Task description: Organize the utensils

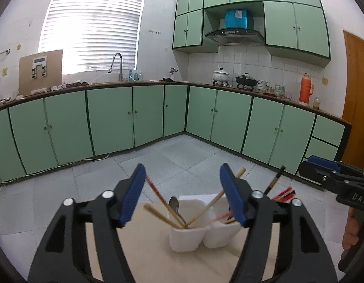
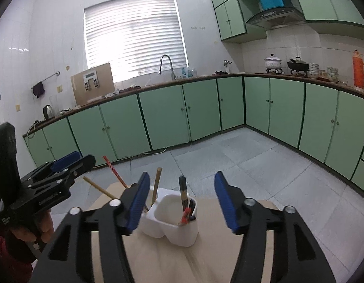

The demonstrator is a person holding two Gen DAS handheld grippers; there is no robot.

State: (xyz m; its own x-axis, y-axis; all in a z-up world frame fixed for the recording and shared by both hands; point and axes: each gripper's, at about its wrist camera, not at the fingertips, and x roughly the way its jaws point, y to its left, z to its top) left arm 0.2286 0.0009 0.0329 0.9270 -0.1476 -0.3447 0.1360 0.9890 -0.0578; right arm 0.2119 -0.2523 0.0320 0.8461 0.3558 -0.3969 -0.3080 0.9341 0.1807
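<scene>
A white two-compartment utensil holder (image 1: 186,235) (image 2: 172,226) stands on a beige table (image 1: 146,259). One compartment holds bamboo chopsticks (image 1: 205,208), a red chopstick (image 1: 156,189) and a metal spoon (image 1: 175,205). The other holds dark and red chopsticks (image 2: 184,200). My left gripper (image 1: 183,179) hovers just short of the holder, open, with nothing between its blue pads. My right gripper (image 2: 182,184) is also open and empty, framing the holder from the other side. Each gripper shows at the edge of the other's view: the right gripper (image 1: 311,165), the left gripper (image 2: 73,160).
The table's far edge lies just beyond the holder, with grey tiled floor (image 1: 172,155) past it. Green base cabinets (image 1: 111,118) run along the walls, with a sink tap (image 1: 117,66), pots and an orange flask (image 1: 305,92) on the counter. A hand (image 2: 28,231) grips the left tool.
</scene>
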